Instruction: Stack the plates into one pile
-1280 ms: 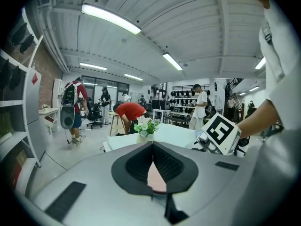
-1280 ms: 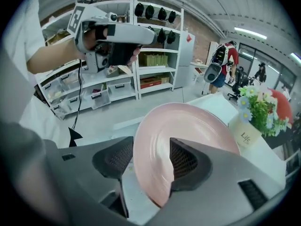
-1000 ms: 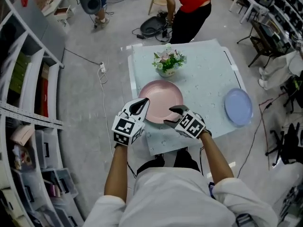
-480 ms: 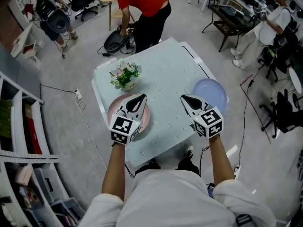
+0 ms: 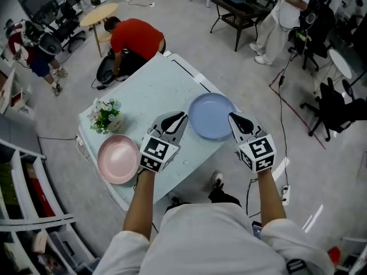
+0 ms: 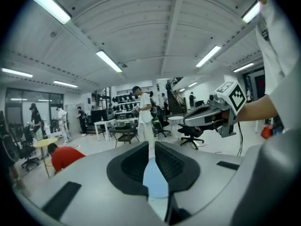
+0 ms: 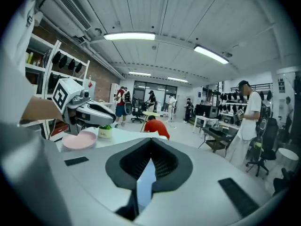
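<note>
A blue plate [image 5: 209, 116] lies near the right end of the pale table [image 5: 155, 90]. A pink plate [image 5: 117, 160] lies at the left end, close to the front edge. My left gripper [image 5: 180, 118] hovers just left of the blue plate. Its jaws have just been opening and stand a narrow slit apart with nothing between them; the blue plate [image 6: 154, 182] shows through the slit. My right gripper [image 5: 234, 118] hangs at the blue plate's right rim, shut and empty. In the right gripper view the pink plate [image 7: 79, 140] sits beyond the left gripper [image 7: 111, 119].
A small pot of flowers [image 5: 105, 114] stands behind the pink plate. A person in red [image 5: 135, 39] crouches at the table's far end. Another person [image 5: 285, 7] stands by a black table. Black chairs [image 5: 335, 105] are at the right, shelving [image 5: 20, 171] at the left.
Both grippers have swung from the pink plate over to the blue plate. The right gripper, open beside the pink plate a second ago, is shut. The pink plate stays on the table.
</note>
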